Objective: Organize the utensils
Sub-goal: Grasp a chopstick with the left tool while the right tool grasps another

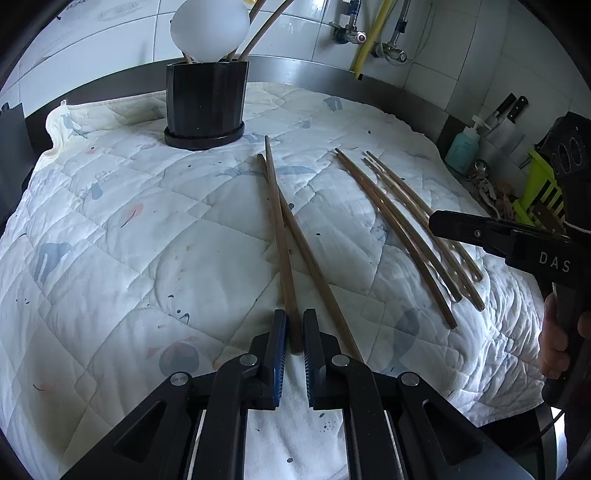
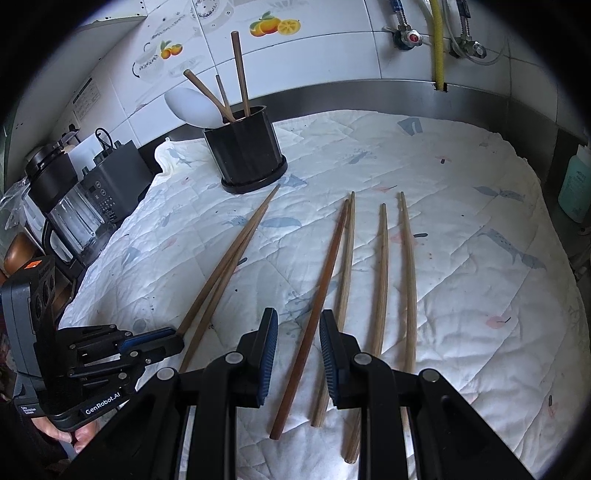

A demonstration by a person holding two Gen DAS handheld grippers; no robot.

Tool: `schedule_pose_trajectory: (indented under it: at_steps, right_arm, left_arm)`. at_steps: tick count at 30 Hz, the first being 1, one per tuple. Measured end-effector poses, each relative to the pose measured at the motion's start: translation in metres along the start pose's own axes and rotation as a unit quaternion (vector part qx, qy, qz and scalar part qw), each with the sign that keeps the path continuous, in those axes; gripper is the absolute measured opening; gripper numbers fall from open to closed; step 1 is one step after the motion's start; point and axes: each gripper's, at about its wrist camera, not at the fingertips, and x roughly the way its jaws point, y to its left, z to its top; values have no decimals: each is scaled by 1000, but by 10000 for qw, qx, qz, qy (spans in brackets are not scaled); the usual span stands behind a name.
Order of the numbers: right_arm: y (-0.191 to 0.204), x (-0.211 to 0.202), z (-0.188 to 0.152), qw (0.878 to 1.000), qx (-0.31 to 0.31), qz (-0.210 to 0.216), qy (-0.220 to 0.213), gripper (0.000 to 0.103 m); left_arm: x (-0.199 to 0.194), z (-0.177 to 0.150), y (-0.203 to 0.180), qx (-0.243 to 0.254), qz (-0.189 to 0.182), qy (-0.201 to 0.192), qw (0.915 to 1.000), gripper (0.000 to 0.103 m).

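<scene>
We see a white quilted cloth [image 1: 147, 229] spread over the worktop, with little blue and pink shapes on it. Near the far left corner of the cloth stands a black holder [image 1: 205, 103] on a round black base, and a white spoon [image 1: 209, 29] and a few brown chopsticks stick up out of it. A little to the right of the holder, near the middle of the cloth, lie two dark chopsticks [image 1: 291, 236] that cross each other. Our left gripper [image 1: 294, 332] is at the near end of this pair, and its blue pads are squeezed onto one chopstick [image 1: 281, 236], while the other stick runs past just outside the right finger. Farther right, toward the right edge of the cloth, lie more chopsticks [image 2: 384, 266] side by side, pointing at the back wall. Our right gripper [image 2: 298, 354] hangs over the near ends of these. Its fingers are apart, and a reddish chopstick [image 2: 314, 317] lies between them, but the pads do not press on it. A green soap bottle [image 1: 461, 147] stands past the right edge of the cloth.
</scene>
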Motion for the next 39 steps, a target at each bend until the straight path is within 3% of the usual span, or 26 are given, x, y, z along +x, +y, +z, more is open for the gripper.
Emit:
schedule_pose_trajectory:
  at_steps: [15, 27, 39]
  right_arm:
    - [-4, 8, 5, 9999, 60, -91, 2, 26]
    - [-8, 32, 37, 9998, 40, -160, 66, 26]
    - [10, 12, -3, 9996, -107, -183, 164, 26]
  left_arm:
    - [5, 9, 0, -26, 92, -121, 9999, 6]
    - [-38, 29, 4, 152, 288, -736, 9968, 6]
    - [-69, 62, 12, 268, 392, -1237, 9912, 6]
